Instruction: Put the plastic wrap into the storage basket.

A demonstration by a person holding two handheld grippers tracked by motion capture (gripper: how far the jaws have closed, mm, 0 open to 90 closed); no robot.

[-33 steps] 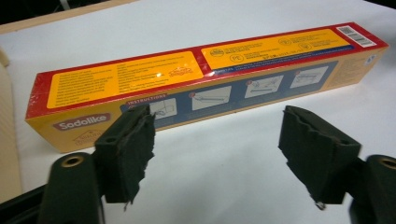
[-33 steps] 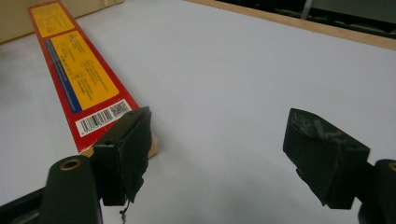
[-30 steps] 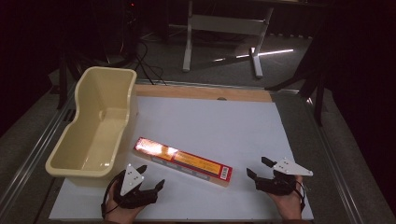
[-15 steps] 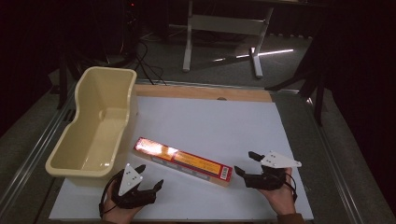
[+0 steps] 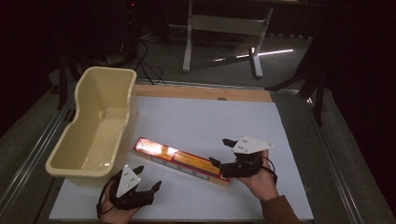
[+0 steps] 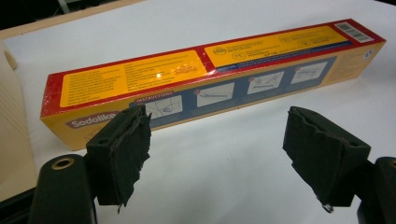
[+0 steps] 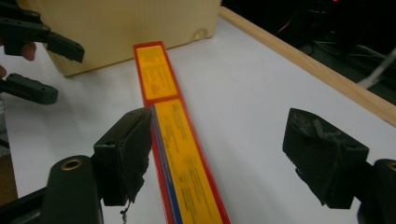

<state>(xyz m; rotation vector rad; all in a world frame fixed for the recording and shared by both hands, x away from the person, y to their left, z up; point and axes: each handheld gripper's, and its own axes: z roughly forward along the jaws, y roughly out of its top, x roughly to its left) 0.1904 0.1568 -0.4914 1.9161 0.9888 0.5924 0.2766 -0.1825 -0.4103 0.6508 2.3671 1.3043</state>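
A long red and yellow box (image 5: pixel 180 161) lies flat on the white sheet (image 5: pixel 210 121), slanting from beside the tub down to the right. My right gripper (image 5: pixel 219 150) is open at the box's right end. In the right gripper view the box (image 7: pixel 173 121) runs away from me, its near end between the jaws and close to the left pad (image 7: pixel 133 149). My left gripper (image 5: pixel 149 177) is open just in front of the box, a short gap away. In the left gripper view the box (image 6: pixel 210 79) lies crosswise beyond the open gripper (image 6: pixel 215 154).
A cream plastic tub (image 5: pixel 93 135) stands at the left of the sheet, its corner touching or nearly touching the box's far end; the tub wall (image 7: pixel 121 28) shows behind the box. A wooden strip (image 5: pixel 201 92) borders the table's far side. Bare sheet lies behind the box.
My right gripper has moved left across the sheet until its open jaws reach the box's right end. The left gripper has hardly shifted; the box has not moved.
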